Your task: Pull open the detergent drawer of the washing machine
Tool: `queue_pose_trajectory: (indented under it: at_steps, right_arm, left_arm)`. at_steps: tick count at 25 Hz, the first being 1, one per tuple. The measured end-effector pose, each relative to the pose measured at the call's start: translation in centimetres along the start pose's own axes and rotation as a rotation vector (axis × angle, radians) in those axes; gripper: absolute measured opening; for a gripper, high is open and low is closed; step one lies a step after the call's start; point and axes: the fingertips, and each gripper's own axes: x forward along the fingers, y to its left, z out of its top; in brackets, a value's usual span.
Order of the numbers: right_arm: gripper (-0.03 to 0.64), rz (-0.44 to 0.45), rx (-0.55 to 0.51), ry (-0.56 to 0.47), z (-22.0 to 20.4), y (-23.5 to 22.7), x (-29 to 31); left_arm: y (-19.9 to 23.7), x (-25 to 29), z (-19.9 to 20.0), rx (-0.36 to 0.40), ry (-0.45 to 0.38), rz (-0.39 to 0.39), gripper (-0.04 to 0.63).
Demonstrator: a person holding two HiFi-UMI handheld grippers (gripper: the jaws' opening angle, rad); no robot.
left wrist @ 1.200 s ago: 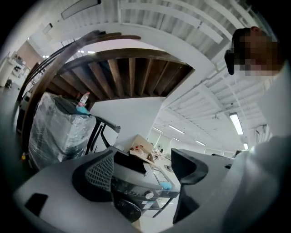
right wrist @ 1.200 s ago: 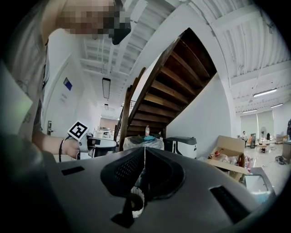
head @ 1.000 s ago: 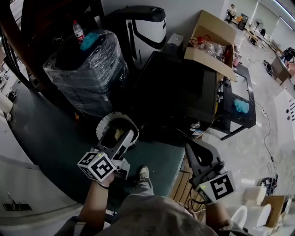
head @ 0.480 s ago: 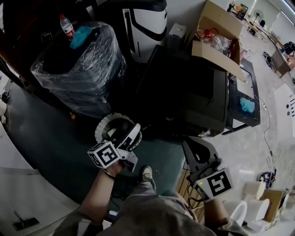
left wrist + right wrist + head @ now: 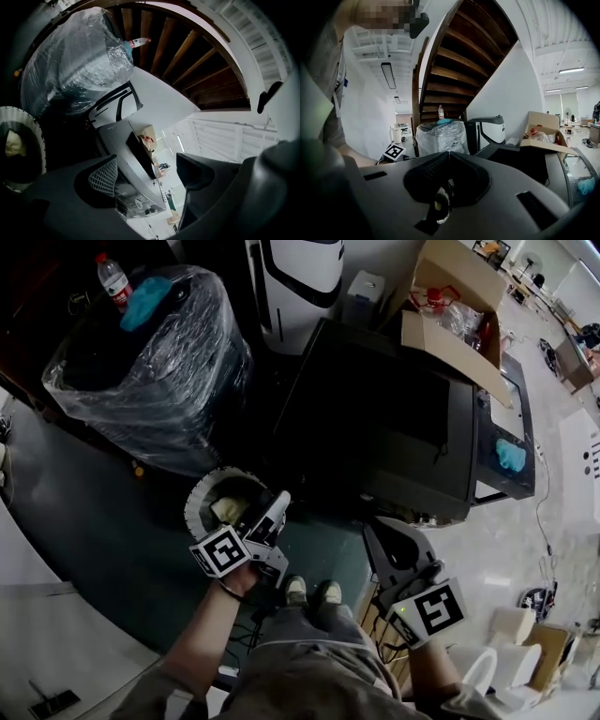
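Observation:
A big black machine (image 5: 375,418) stands ahead of me, seen from above; no detergent drawer shows on it in any view. My left gripper (image 5: 277,504) hovers over a white round basket (image 5: 199,498), near the machine's front left corner. It is open, with nothing between its fingers (image 5: 104,176). My right gripper (image 5: 377,532) is held low by the machine's front right corner. In the right gripper view its jaws meet at the tip (image 5: 449,154), so it is shut and holds nothing.
A plastic-wrapped bundle (image 5: 150,371) with a bottle (image 5: 112,279) on top stands at the left. A white and black appliance (image 5: 302,277) and an open cardboard box (image 5: 455,315) stand behind the machine. A wooden staircase (image 5: 464,51) rises overhead. My feet (image 5: 309,592) are on dark green floor.
The view has shifted forward over the black machine. My left gripper has moved a little right, toward the machine's corner. A second foot has come into view. Neither gripper has changed its state.

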Motion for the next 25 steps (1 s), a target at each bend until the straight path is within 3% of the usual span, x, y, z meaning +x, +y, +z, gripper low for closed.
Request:
queue_pose_trajectory:
  at_steps: [13, 18, 22, 25]
  right_arm:
    - [0.033, 0.095, -0.007, 0.031, -4.4, -3.2, 5.8]
    - [0.034, 0.122, 0.000, 0.040, -5.6, -3.6, 7.2]
    - [0.034, 0.142, -0.010, 0.057, -7.1, -4.0, 7.8]
    - [0.032, 0.140, 0.019, 0.034, -7.0, -4.0, 8.3]
  left_arm:
    - [9.3, 4.2, -2.7, -0.122, -0.070, 0.055, 0.397]
    - [11.7, 5.4, -4.1, -0.172, -0.078, 0.038, 0.403]
    - [12.5, 6.4, -4.8, -0.192, -0.085, -0.022, 0.416]
    - [12.8, 7.1, -5.1, -0.299, -0.115, -0.058, 0.416]
